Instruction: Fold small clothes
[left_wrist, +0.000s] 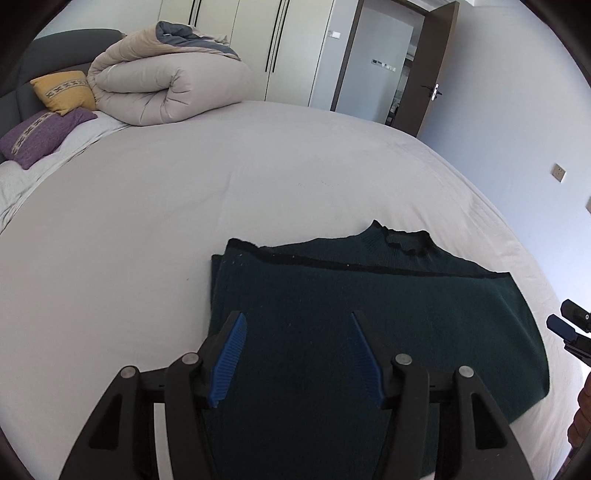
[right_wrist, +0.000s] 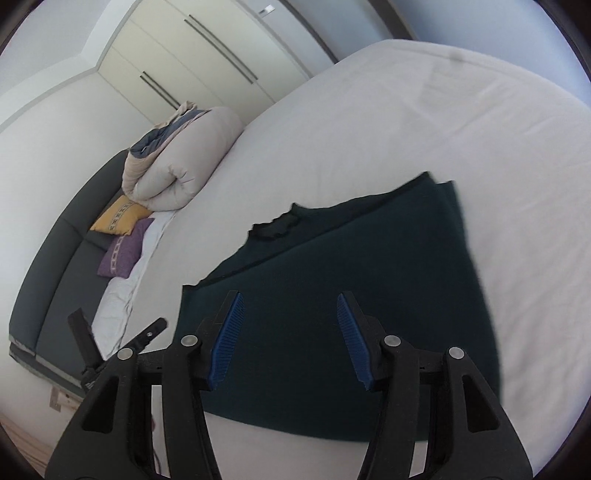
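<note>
A dark green knit top (left_wrist: 332, 314) with a black-trimmed collar (left_wrist: 406, 242) lies on the white bed, its lower part folded up over the body toward the collar. My left gripper (left_wrist: 297, 321) is open and empty, held just above the folded cloth near its left side. My right gripper (right_wrist: 290, 302) is open and empty over the same top (right_wrist: 351, 266). The right gripper's tip also shows at the right edge of the left wrist view (left_wrist: 565, 326). The left gripper shows at the lower left of the right wrist view (right_wrist: 118, 339).
The white bed sheet (left_wrist: 184, 221) spreads wide around the top. A rolled beige duvet (left_wrist: 166, 88), a yellow pillow (left_wrist: 64, 90) and a purple pillow (left_wrist: 40, 136) lie by the grey headboard. Wardrobes and an open door (left_wrist: 436, 66) stand beyond the bed.
</note>
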